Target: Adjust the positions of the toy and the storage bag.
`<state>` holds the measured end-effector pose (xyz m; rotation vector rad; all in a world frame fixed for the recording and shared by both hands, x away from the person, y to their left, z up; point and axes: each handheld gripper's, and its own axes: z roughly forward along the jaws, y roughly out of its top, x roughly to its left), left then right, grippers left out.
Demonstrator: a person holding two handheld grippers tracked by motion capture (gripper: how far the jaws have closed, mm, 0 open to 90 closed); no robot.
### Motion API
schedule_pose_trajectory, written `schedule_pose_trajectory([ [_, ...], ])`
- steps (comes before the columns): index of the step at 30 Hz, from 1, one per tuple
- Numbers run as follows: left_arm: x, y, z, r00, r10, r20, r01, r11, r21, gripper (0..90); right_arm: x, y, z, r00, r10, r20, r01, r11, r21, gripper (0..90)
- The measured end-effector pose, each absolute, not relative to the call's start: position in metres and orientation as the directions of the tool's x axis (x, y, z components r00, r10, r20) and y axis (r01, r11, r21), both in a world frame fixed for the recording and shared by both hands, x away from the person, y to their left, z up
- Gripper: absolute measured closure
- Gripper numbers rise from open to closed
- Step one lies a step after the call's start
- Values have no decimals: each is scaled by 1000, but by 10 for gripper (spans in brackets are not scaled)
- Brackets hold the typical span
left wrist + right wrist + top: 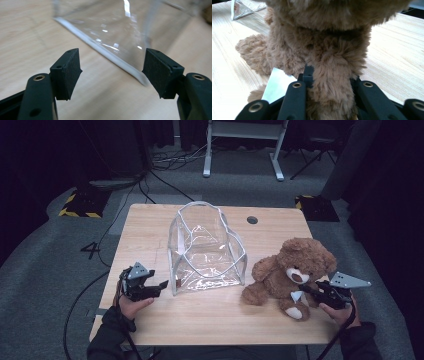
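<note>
A clear plastic bag (207,250) with white edging stands open near the middle of the wooden table (145,227). To its right sits a brown teddy bear (292,270). My left gripper (161,288) is open just left of the bag's near corner. In the left gripper view my left gripper (112,67) has nothing between its pads, and the bag's white bottom seam (110,56) runs just beyond them. My right gripper (306,291) is shut on the teddy bear at its right side. The right gripper view has my right gripper (329,80) pressing into a furry limb of the bear (322,45).
A white tag (278,83) hangs from the bear beside the jaws. There is a dark round cable hole (252,220) in the table's far right part. White desk legs (240,145) and cables lie on the floor behind. Bare wood runs along the near edge.
</note>
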<state>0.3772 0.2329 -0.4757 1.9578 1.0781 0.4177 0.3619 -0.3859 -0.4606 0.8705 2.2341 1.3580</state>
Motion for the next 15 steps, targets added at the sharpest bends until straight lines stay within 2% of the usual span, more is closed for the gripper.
schedule_pose_trajectory([
  [1, 390, 233, -473, 535, 840, -90, 536, -255, 805, 300, 362, -386, -461, -734, 679, -4, 308, 339, 889, 709],
  [8, 439, 219, -469, 451, 888, -93, 578, -211, 788, 270, 362, -386, -461, -737, 676, -5, 305, 339, 890, 709],
  [15, 477, 204, -469, 421, 897, -138, 618, -172, 767, 267, 362, -386, -462, -741, 671, -4, 303, 340, 891, 709],
])
